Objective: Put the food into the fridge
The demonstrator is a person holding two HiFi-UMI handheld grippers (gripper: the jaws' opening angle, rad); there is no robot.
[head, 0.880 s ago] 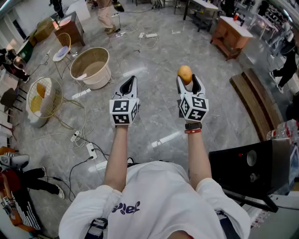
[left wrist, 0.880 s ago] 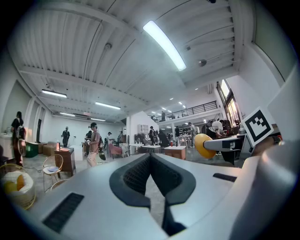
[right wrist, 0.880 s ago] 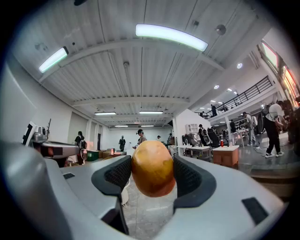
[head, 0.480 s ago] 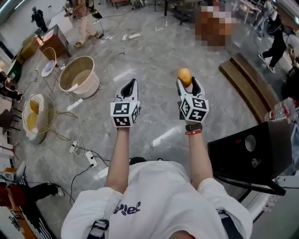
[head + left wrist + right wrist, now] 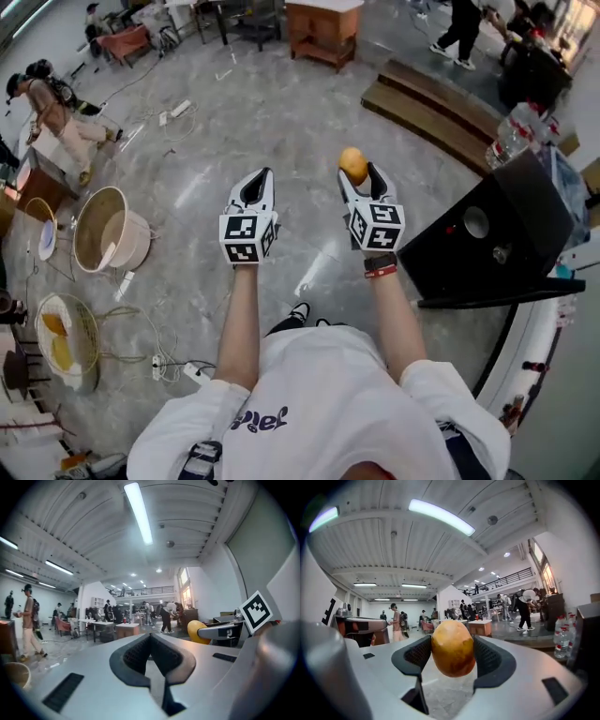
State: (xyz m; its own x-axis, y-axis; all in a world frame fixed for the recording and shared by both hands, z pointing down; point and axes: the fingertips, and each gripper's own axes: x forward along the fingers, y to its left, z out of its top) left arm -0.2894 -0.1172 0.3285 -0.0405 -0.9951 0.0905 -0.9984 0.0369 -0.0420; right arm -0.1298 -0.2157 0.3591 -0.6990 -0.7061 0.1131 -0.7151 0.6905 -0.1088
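Your right gripper (image 5: pixel 361 173) is pinching the fruit (image 5: pixel 352 165). In the right gripper view both pads (image 5: pixel 487 656) press on its sides. It sits out at the jaw tips, over bare floor (image 5: pixel 281 112), held roughly level in front of you.

Key relation: the only thing nearby that might be the fridge is the black cabinet (image 5: pixel 487 234). It stands to the right of the right gripper, near it, and slightly closer to your body. I can't tell whether it really is the fridge, and no door or opening shows. If it is, the loaded hand is the nearer one, and your left gripper (image 5: pixel 256 180) is on the far side.

The left gripper's jaws are pressed together with nothing between them, so I'd judge that hand free for a door.

The fruit's long axis stands upright, crosswise to the squeeze, so the pads grip its narrow waist. Top and bottom stick out past the pads.

Look: egg-shaped, smooth yellow-orange skin, a brownish blush low on one side. Probably a mango, fairly firm, rounded enough to slip if you tilt hard.

More yellow pieces lie in a wire basket (image 5: pixel 61 342) well off to your left.
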